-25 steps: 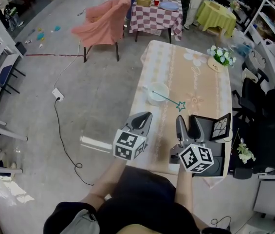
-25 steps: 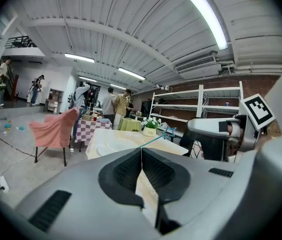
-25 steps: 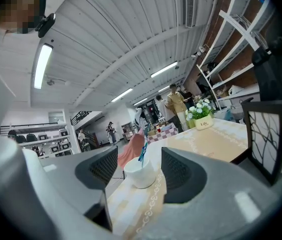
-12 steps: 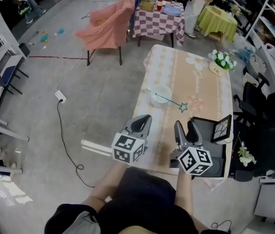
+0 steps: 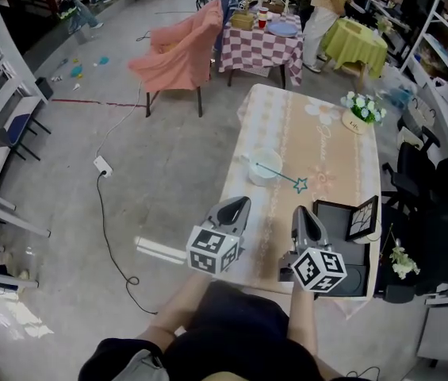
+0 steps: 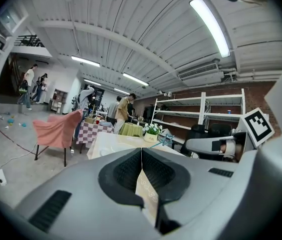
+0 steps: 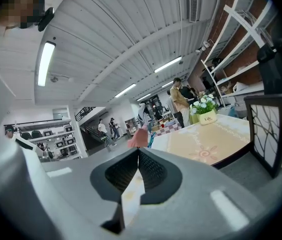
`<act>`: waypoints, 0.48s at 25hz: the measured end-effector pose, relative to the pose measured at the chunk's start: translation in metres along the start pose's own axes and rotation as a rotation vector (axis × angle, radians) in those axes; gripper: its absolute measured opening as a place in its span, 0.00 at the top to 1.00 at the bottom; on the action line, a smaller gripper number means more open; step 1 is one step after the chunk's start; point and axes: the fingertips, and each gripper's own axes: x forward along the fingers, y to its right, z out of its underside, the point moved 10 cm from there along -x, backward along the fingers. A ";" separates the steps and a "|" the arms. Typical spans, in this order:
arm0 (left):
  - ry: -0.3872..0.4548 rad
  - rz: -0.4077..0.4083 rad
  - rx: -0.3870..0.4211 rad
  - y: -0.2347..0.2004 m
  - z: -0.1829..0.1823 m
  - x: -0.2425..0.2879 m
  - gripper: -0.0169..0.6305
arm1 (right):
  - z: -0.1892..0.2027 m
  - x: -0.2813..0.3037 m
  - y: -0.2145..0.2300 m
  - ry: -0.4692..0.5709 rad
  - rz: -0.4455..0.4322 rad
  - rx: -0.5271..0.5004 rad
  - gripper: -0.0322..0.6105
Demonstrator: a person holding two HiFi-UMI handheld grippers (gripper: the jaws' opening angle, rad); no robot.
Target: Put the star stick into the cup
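The worktop's (image 5: 342, 165) near edge is cut off in the head view, hidden behind both grippers. The left gripper (image 5: 236, 206) and right gripper (image 5: 303, 216) hover on the near side of the cup (image 5: 265, 167), each with its jaws clenched together on nothing. The cup shows only in the head view. In each gripper view that gripper's own jaws block it, though the left gripper view catches the star tip past them. The star stick (image 5: 281, 175) lies slanted. Its plain end sits over the cup, seemingly resting on the rim, and its star end rests on the worktop just right of the cup.
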 end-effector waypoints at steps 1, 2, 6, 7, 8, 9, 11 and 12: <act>0.001 0.001 0.001 0.000 0.000 0.000 0.95 | 0.001 0.000 0.000 -0.004 -0.001 -0.002 0.94; 0.001 0.003 0.002 0.001 0.000 0.000 0.95 | 0.001 0.001 0.000 -0.008 0.000 -0.005 0.94; -0.001 0.005 0.007 0.003 0.000 -0.001 0.95 | 0.001 0.002 -0.002 -0.017 0.008 -0.015 0.94; -0.001 0.006 0.008 0.003 0.000 -0.001 0.95 | 0.001 0.002 -0.002 -0.017 0.009 -0.018 0.94; -0.001 0.006 0.008 0.004 0.001 -0.001 0.95 | 0.001 0.002 -0.003 -0.017 0.009 -0.021 0.94; -0.001 0.006 0.008 0.004 0.002 -0.002 0.95 | 0.002 0.002 -0.003 -0.018 0.009 -0.024 0.94; -0.001 0.007 0.007 0.004 0.003 -0.002 0.95 | 0.003 0.004 -0.003 -0.022 0.007 -0.032 0.94; -0.001 0.008 0.006 0.003 0.003 -0.002 0.95 | 0.003 0.004 -0.004 -0.024 0.005 -0.034 0.94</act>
